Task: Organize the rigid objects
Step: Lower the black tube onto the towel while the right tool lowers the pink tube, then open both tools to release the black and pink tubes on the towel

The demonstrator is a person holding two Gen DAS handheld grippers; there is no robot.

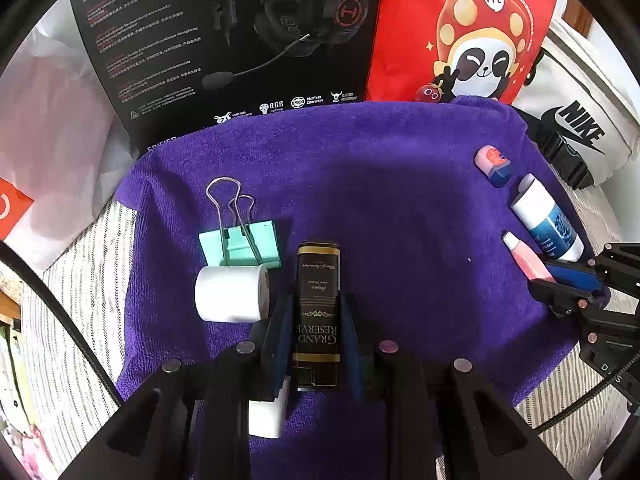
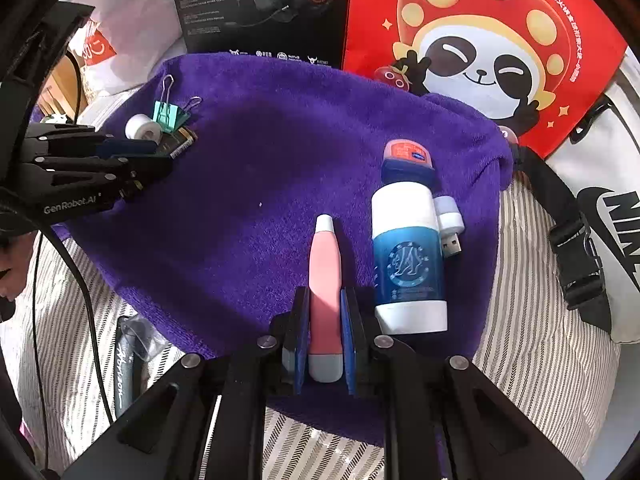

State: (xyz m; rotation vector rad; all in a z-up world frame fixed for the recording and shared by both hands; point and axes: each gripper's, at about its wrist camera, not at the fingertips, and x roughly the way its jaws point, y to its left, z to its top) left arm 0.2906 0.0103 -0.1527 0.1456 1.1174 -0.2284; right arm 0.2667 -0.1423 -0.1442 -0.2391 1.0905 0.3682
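My left gripper [image 1: 316, 320] is shut on a black and gold "Grand Reserve" box [image 1: 318, 312], low over the purple towel [image 1: 360, 184]. Beside it lie a white tape roll [image 1: 230, 294] and a teal binder clip [image 1: 240, 240]. A white block [image 1: 267, 416] lies under my left finger. My right gripper [image 2: 325, 320] is shut on a pink tube [image 2: 325, 280] on the towel [image 2: 260, 160]. Just right of it lie a white and blue bottle [image 2: 408, 256], a white USB stick [image 2: 450, 224] and a small pink and blue tin [image 2: 408, 156].
A black headset box [image 1: 224, 40], a red panda bag [image 1: 460, 28] and a white Nike bag [image 1: 576, 120] stand behind the towel. White plastic bags [image 1: 52, 128] lie at the left. Striped bedding [image 2: 532, 340] surrounds the towel. A cable [image 2: 80, 280] and a grey pen [image 2: 124, 364] lie at the left.
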